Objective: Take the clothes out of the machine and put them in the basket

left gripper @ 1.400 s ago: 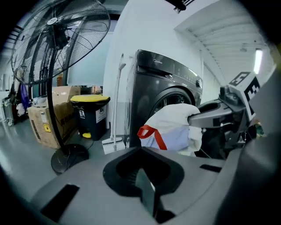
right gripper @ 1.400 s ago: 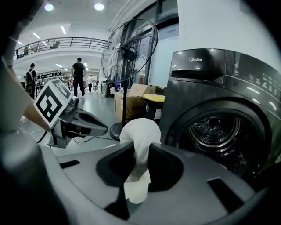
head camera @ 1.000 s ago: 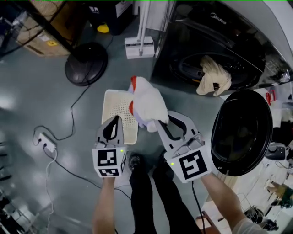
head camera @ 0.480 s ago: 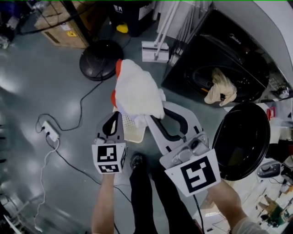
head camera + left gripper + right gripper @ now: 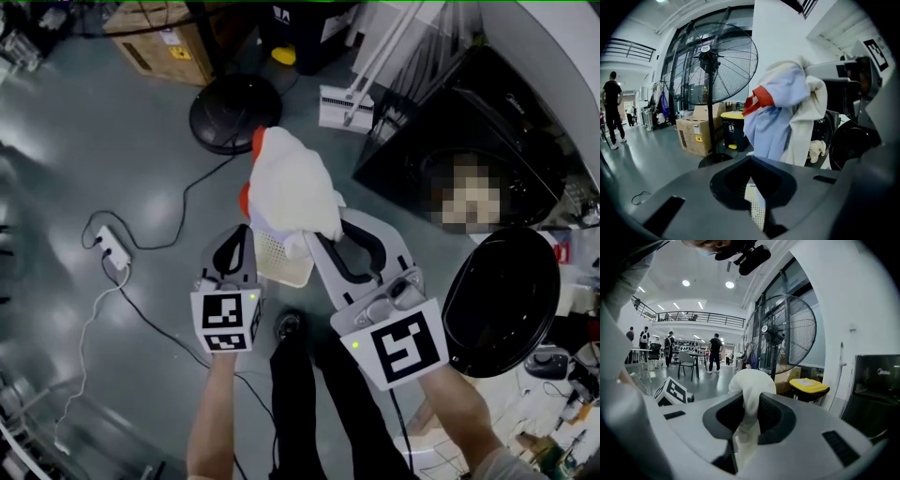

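A white garment with red trim [image 5: 291, 192] hangs bunched from my right gripper [image 5: 317, 242], whose jaws are shut on its cloth [image 5: 749, 401]. It is held up over the far part of the white perforated basket [image 5: 281, 261], which stands on the floor and is mostly hidden under it. My left gripper [image 5: 240, 255] is just left of the garment, shut and empty. In the left gripper view the garment [image 5: 780, 112] hangs ahead and to the right. The black washing machine [image 5: 487, 103] stands at the right with its round door [image 5: 502, 300] swung open.
A floor fan's round base [image 5: 234, 112] and a white brush head [image 5: 345, 108] lie beyond the basket. A power strip [image 5: 112, 248] and its cables trail across the grey floor at the left. A cardboard box [image 5: 164, 42] stands at the back. The person's legs [image 5: 300, 403] are below the grippers.
Both grippers have risen and moved away from the machine with the garment. The garment now covers more of the basket, and the machine has shifted toward the right edge.
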Demonstrator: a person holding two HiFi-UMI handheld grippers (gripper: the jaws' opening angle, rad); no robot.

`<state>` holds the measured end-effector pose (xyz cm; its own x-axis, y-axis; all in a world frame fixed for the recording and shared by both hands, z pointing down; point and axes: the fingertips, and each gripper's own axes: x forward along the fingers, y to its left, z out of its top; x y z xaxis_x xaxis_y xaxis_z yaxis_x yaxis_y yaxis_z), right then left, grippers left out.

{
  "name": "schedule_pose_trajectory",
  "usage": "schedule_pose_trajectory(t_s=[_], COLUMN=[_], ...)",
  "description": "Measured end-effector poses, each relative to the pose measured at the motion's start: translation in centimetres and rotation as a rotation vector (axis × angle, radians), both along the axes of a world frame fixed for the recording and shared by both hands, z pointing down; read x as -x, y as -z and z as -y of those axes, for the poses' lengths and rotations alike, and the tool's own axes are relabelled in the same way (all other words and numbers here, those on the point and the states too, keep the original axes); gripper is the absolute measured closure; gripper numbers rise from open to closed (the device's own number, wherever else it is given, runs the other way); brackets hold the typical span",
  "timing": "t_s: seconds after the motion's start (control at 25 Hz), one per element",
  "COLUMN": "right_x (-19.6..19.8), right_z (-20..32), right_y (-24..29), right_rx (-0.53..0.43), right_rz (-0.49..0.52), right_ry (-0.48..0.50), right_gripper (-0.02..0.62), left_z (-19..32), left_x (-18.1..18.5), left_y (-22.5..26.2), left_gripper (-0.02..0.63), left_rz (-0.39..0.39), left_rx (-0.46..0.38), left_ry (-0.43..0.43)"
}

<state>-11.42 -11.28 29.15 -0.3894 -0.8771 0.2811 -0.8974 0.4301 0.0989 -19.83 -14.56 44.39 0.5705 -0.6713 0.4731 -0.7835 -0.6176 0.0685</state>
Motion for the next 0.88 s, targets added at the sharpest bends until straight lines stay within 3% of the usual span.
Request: schedule_pose_trajectory(t_s=[0.4, 0.88], right_x=[2.6, 2.4], right_z=[0.3, -0.3], right_y=[-13.7, -32.6], right_rx=[0.204, 0.447], right_rz=[0.029, -0.004], right_ry=[-0.002, -0.058], right_gripper=[0.518, 0.518], left_z=[-0.7, -1.4], left_x=[3.6, 4.1], left_y=[-5.7, -12.0], left_gripper=[0.588, 0.588], left_rz=[0.018, 0.059], left_rx=[0.057, 0.085], left_ry=[0.041, 0.028])
